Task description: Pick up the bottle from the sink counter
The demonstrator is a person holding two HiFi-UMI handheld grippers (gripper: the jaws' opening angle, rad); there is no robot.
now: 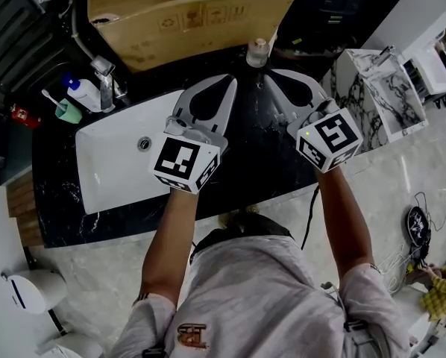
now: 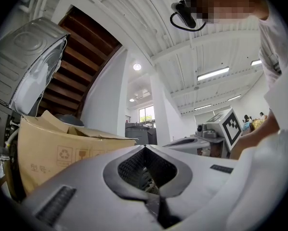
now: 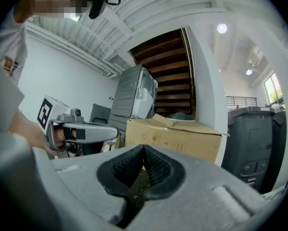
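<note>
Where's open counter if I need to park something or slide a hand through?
Bare: the black counter right of the sink, under the left gripper and right gripper, and the strip along the sink's front. Crowded: back left, where faucet, blue-capped bottle and cup stand, and the back edge, with box and bottle.

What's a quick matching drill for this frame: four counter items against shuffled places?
Things:
1. clear bottle
2. cardboard box
3. faucet
4. green cup

Places:
A. left of the faucet, near the counter's edge
B. at the back rim of the white basin
C. just beyond the tips of the left gripper and right gripper, both shut and empty
D. along the back of the counter, flaps open

Pairs: 1-C, 2-D, 3-B, 4-A
</note>
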